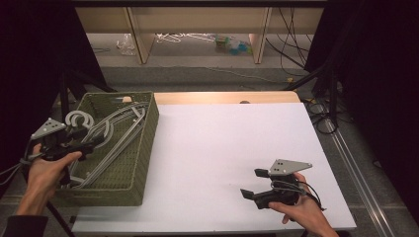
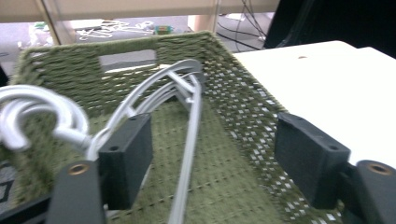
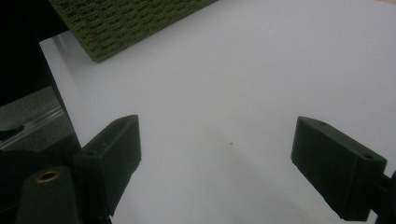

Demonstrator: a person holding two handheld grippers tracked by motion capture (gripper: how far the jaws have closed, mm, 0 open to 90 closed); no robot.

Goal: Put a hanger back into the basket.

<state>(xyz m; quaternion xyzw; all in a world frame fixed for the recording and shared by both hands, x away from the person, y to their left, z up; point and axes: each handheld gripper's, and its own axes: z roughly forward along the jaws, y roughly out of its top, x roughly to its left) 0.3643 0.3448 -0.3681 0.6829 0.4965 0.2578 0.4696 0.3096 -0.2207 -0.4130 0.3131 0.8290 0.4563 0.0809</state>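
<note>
A green woven basket (image 1: 150, 128) stands on the left part of the white table top (image 1: 227, 143) and holds several grey clothes hangers (image 1: 116, 131). My left gripper (image 1: 94, 140) hovers over the basket's near left side, open. In the left gripper view its jaws (image 2: 215, 154) stand wide apart above the basket floor, with a hanger's arm (image 2: 187, 140) lying below them, untouched, and a hook (image 2: 28, 107) at the left. My right gripper (image 1: 252, 182) rests low at the table's near right, open (image 3: 217, 158), with nothing between its jaws. A corner of the basket (image 3: 130, 23) shows at the top of the right gripper view.
A strip of bare wooden table (image 1: 222, 97) runs behind the white sheet. Wooden shelf legs (image 1: 138, 34) and loose cables (image 1: 291, 44) are on the floor beyond. Dark curtains flank both sides, and a rail (image 1: 353, 163) runs along the floor at the right.
</note>
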